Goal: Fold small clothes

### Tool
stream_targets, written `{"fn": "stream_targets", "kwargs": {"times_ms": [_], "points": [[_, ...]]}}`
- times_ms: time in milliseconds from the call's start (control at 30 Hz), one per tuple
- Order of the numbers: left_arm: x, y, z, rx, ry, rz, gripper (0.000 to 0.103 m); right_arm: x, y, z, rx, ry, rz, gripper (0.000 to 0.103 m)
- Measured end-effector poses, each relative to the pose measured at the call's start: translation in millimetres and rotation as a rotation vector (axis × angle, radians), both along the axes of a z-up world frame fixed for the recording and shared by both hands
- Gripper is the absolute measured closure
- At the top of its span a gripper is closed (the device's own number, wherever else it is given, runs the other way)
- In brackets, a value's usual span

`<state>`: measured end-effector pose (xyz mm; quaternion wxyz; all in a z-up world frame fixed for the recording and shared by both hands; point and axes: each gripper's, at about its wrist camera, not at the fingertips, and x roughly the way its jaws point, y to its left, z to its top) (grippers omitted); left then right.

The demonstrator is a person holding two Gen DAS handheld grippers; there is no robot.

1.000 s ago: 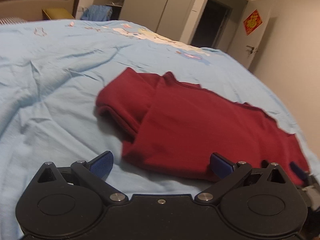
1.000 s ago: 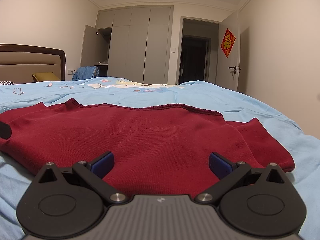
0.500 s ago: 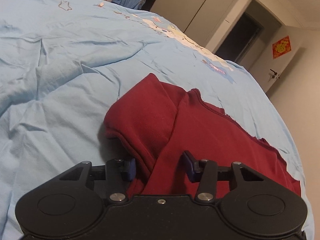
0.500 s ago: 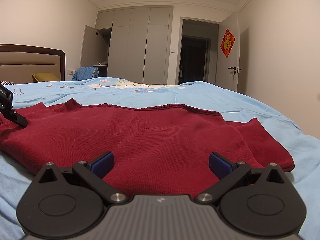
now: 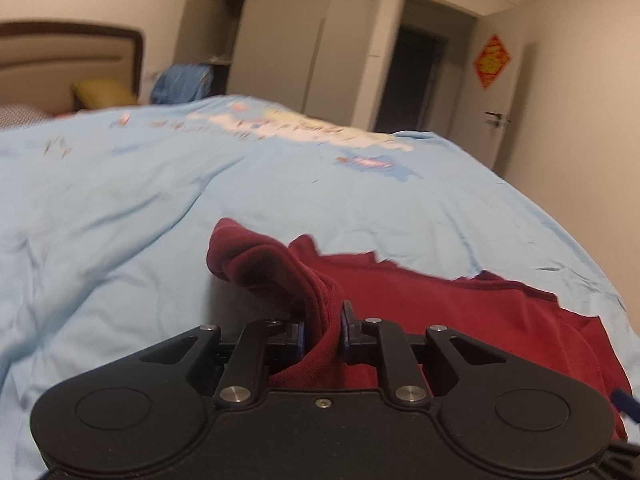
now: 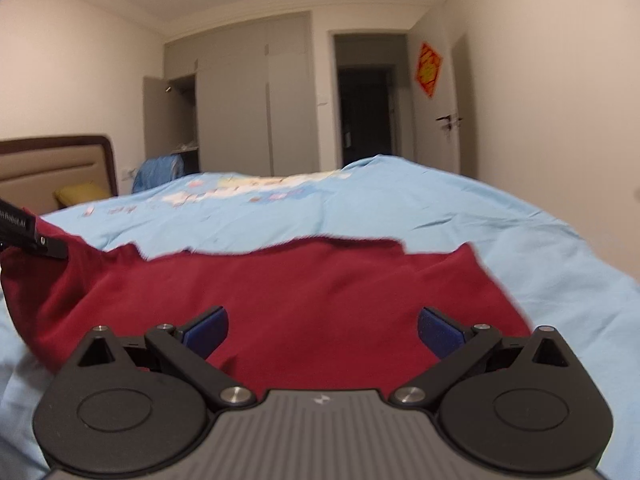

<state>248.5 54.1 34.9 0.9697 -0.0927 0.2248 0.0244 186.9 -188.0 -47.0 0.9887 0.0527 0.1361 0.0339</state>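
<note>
A dark red knit garment lies spread on the light blue bed. My left gripper is shut on the garment's left edge, and a bunched fold of red cloth rises between its blue pads. That corner is lifted off the sheet. In the right wrist view the same garment stretches across in front of my right gripper, which stands open just above the cloth with nothing between its fingers. The left gripper's black body shows at the far left, holding the raised corner.
The light blue bedcover with a cartoon print spreads around the garment. A brown headboard and a yellow pillow are at the back left. Grey wardrobes, a dark doorway and a door with a red ornament stand beyond the bed.
My left gripper went from open to shut on the garment's left edge and has lifted it. The right gripper stayed open and has tilted and shifted a little over the cloth.
</note>
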Motion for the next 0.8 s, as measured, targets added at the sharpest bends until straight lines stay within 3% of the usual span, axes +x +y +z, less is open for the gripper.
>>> {"fn": "stream_targets", "kwargs": {"times_ms": [333, 567, 733, 800], "points": [[9, -103, 29, 0.195, -0.072, -0.305, 0.088, -22, -81, 17, 0.093, -0.028, -0.249, 0.000], [4, -177, 0, 0.382, -0.006, -0.564, 0.087, -22, -106, -1, 0.115, 0.023, -0.325, 0.000], [-6, -193, -22, 0.442, 0.012, -0.632, 0.080, -23, -107, -12, 0.126, 0.045, -0.324, 0.000], [-12, -191, -24, 0.442, -0.005, -0.629, 0.070, -24, -108, -15, 0.134, 0.053, -0.322, 0.000]]}}
